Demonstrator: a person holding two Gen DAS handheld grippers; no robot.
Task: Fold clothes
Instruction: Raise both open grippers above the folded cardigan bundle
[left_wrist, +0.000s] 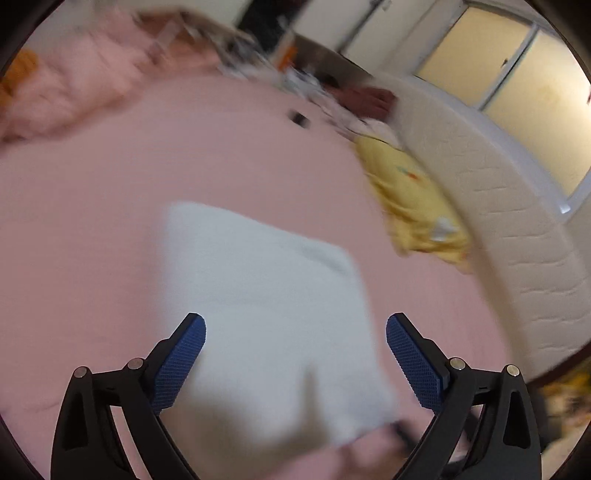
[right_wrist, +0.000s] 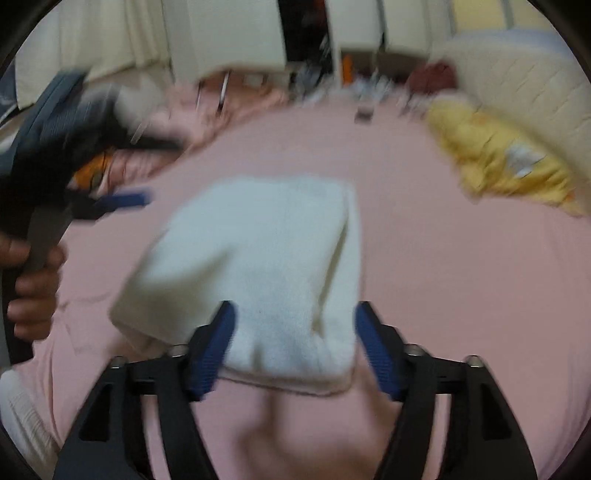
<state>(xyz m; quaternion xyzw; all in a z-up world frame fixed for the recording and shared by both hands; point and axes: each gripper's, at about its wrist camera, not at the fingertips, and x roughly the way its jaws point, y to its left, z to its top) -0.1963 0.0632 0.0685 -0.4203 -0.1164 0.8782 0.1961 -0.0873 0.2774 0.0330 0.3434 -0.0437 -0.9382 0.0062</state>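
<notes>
On the pink sheet (right_wrist: 424, 258), dead centre of both views, lies the white towel (right_wrist: 258, 266), already folded into a thick rectangle. Doubled edge runs along its 3 o'clock side in the right wrist view; near end sits at 6 o'clock, between the right gripper's pads.

Right gripper (right_wrist: 295, 350): jaws spread, pads either side of the towel's near end, not pressing it as far as the blur allows. Nothing held.

Left gripper (left_wrist: 295, 362): jaws wide apart, towel (left_wrist: 266, 295) below and between them, no contact seen. In the right view it sits at 9 o'clock, held by a hand (right_wrist: 33, 280), well clear of the cloth.

Outward: yellow garment (right_wrist: 509, 162) at 2 o'clock against the quilted headboard (right_wrist: 517, 81), apart from the towel. Pink bedding (left_wrist: 74, 88) bunched at 10 o'clock in the left view. Small dark object (left_wrist: 298, 118) at 12 o'clock, too blurred to identify.

Judgement: fold looks finished, both grippers free.

Risks:
- Right pads flank the near end; pulling back low could snag the pile and drag the top layer open.
- Heavy motion blur means fast hands; a swipe could skew the stack.
- Soft bed: a press beside the towel tilts it, fold slumps.
</notes>
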